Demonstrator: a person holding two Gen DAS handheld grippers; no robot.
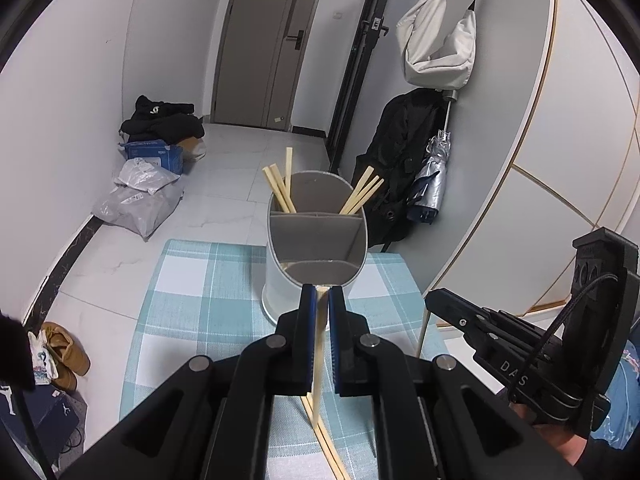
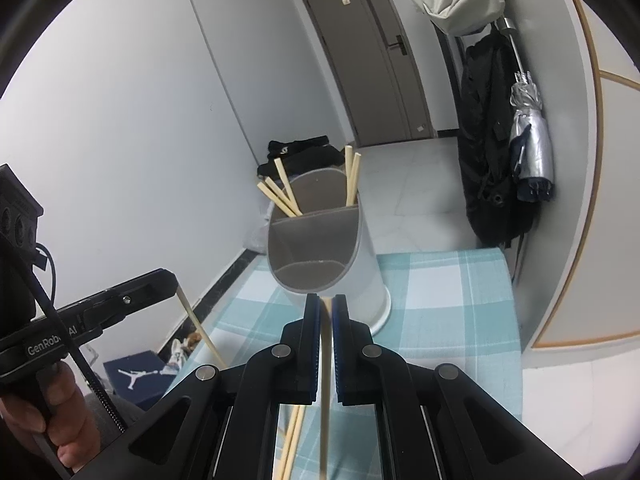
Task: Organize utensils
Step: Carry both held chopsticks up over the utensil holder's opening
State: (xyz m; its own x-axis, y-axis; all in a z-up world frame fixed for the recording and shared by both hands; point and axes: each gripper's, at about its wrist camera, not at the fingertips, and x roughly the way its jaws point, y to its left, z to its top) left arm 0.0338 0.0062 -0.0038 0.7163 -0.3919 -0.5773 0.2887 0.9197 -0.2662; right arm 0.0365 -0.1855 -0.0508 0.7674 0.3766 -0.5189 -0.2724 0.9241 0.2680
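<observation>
At frame centre, the left tongs (image 1: 319,292) and right tongs (image 2: 327,300) each clench one pale wooden chopstick (image 1: 319,360), apparently raised for dropping into the grey divided utensil holder (image 1: 316,240) on the checked table (image 1: 200,280), where others stand.

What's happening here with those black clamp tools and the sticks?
A person is sorting chopsticks into a divided holder that stands on a checked tablecloth. Each hand carries a clamp tool. The left gripper has its jaws shut on one chopstick, and the right gripper has its jaws shut on another chopstick. Both are held just short of the holder. Several chopsticks already stand in its far compartments, and a few more chopsticks lie on the cloth.
</observation>
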